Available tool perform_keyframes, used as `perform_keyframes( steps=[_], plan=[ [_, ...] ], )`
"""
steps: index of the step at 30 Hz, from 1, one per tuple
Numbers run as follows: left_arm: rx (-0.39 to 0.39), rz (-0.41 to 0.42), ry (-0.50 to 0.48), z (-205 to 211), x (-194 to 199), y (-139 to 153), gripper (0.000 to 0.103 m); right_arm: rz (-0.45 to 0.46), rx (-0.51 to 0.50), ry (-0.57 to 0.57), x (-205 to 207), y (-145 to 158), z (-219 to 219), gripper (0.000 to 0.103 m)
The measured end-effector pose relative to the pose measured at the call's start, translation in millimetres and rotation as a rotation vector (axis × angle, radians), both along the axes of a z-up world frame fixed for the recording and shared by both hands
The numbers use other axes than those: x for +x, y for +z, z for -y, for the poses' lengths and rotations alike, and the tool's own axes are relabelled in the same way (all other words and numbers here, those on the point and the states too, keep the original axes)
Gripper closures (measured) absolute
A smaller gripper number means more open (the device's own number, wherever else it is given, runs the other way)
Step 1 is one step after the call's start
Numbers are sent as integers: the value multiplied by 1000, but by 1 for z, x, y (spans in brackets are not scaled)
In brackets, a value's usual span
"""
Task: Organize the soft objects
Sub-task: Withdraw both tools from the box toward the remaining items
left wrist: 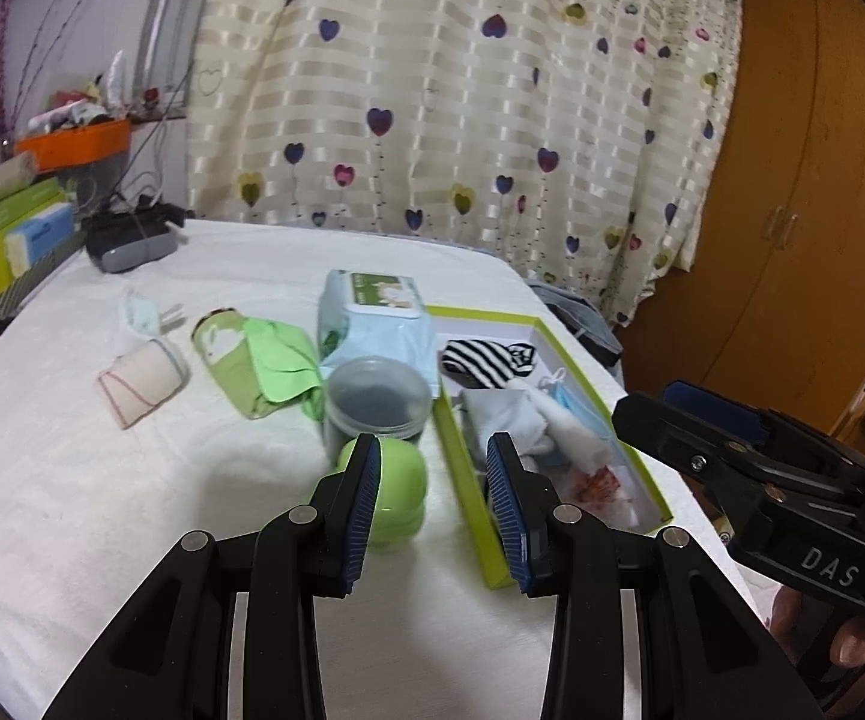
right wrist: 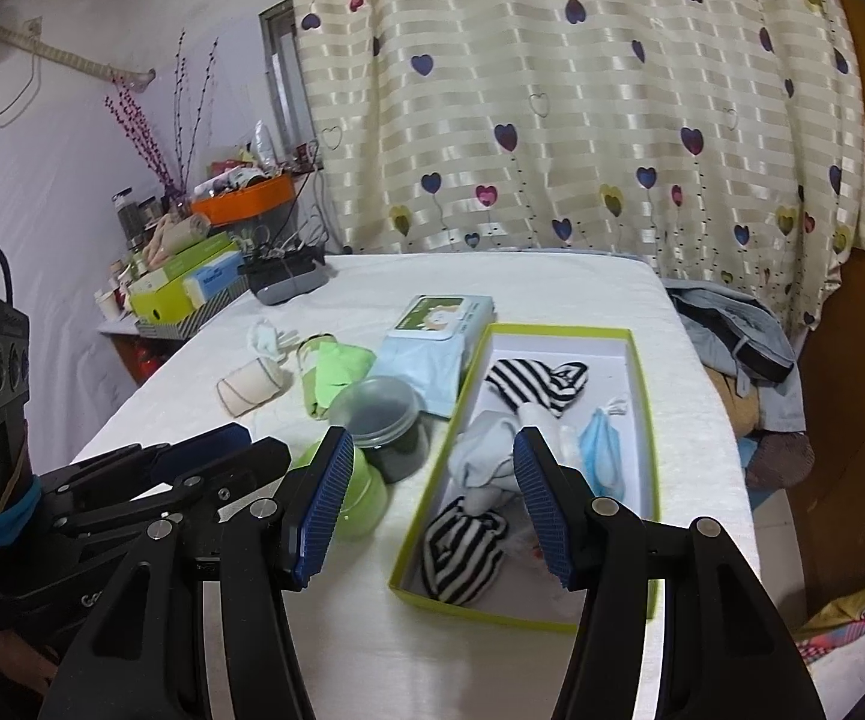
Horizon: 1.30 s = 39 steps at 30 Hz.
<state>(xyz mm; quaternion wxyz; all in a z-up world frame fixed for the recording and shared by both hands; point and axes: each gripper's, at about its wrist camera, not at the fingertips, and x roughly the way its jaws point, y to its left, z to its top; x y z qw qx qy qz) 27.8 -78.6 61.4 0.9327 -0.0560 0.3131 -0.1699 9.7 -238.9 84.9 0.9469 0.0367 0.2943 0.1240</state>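
On the white tabletop (right wrist: 552, 300) a green-rimmed box (right wrist: 642, 396) holds a striped sock (right wrist: 462, 552), a blue mask (right wrist: 603, 450) and pale cloths. Both the left gripper (left wrist: 435, 507) and the right gripper (right wrist: 432, 504) hover above with jaws apart, holding nothing. A green cloth (left wrist: 279, 363) lies outside the box.

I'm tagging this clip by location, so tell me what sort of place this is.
Probably a room in a home, perhaps a bedroom. A heart-patterned curtain hangs behind the cloth-covered table, a wooden wardrobe stands at the right, and a cluttered side shelf holds boxes and jars.
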Motion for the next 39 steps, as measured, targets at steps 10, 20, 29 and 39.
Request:
perform_keyframes(
  steps=[10,20,29,39],
  plan=[
    [-14,-18,48,-26,4,-8,68,-19,-15,47,6,-4,-21,46],
    [-26,-57,120,-67,16,-24,68,-42,-23,89,17,-12,-45,46],
    [-26,-82,213,-108,31,-32,68,-41,-33,141,31,-13,-71,46],
    [-10,-117,247,-123,44,-40,68,-56,-48,189,43,-14,-91,46]
  ],
)
